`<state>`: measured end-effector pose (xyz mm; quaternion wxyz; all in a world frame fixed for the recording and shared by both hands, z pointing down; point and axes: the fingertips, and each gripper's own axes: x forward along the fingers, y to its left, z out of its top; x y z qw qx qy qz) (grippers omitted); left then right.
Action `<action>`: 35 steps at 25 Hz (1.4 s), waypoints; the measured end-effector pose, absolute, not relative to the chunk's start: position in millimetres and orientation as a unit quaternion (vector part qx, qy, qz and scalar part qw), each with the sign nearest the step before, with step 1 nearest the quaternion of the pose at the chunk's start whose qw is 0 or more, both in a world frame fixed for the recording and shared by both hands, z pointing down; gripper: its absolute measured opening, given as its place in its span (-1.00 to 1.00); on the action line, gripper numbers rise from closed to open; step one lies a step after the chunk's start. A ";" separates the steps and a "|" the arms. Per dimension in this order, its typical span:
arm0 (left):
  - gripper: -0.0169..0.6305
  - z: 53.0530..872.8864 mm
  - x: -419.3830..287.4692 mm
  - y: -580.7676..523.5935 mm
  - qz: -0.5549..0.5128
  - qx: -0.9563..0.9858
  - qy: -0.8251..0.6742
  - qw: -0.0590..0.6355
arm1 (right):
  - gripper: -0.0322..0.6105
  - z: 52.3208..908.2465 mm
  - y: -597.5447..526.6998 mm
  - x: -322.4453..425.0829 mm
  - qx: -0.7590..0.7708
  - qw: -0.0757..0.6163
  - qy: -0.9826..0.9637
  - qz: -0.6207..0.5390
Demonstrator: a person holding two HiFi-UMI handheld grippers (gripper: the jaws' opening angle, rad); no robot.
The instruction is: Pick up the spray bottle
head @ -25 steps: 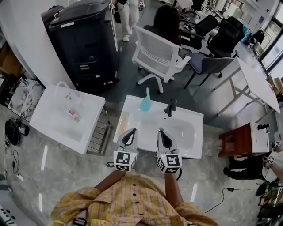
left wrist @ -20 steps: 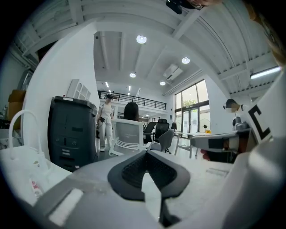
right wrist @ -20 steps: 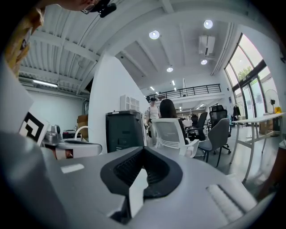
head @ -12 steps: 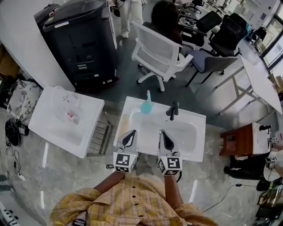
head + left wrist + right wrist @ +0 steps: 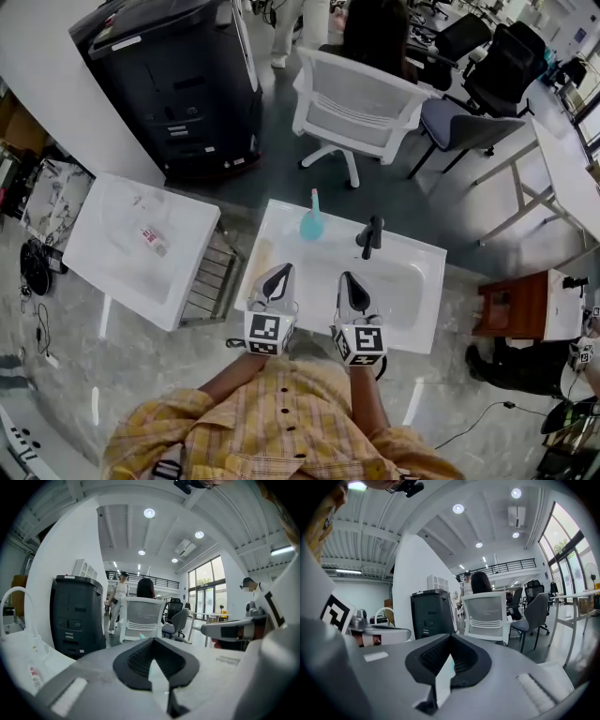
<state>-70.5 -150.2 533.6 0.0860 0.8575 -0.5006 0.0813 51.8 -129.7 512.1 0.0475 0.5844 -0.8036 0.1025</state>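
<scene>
Both closed: left hand-held gripper [image 5: 280,272], right hand-held gripper [image 5: 349,278], facing spray bottle [image 5: 311,218].

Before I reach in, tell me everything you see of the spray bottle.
The spray bottle has a rounded, translucent teal body, plastic by the look, and a slim paler head on top. It stands upright on the sink's back rim, left of the black faucet. Only the sink touches it; the left gripper and right gripper are short of it.
</scene>
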 end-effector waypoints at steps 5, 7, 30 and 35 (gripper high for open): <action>-0.96 547.5 -60.3 -178.0 0.084 0.851 -0.508 0.102 | -0.89 520.1 -154.2 58.1 0.577 0.051 -0.809 0.103; -0.96 553.6 -55.5 -189.6 0.087 0.848 -0.512 0.104 | -0.89 525.5 -161.5 62.8 0.575 0.054 -0.809 0.105; -0.62 607.5 -11.9 -291.3 0.114 0.821 -0.533 0.169 | -0.89 573.6 -203.5 86.0 0.551 0.074 -0.820 0.136; -0.59 617.0 -7.9 -308.3 0.127 0.811 -0.539 0.189 | -0.89 582.8 -208.7 88.6 0.550 0.079 -0.819 0.144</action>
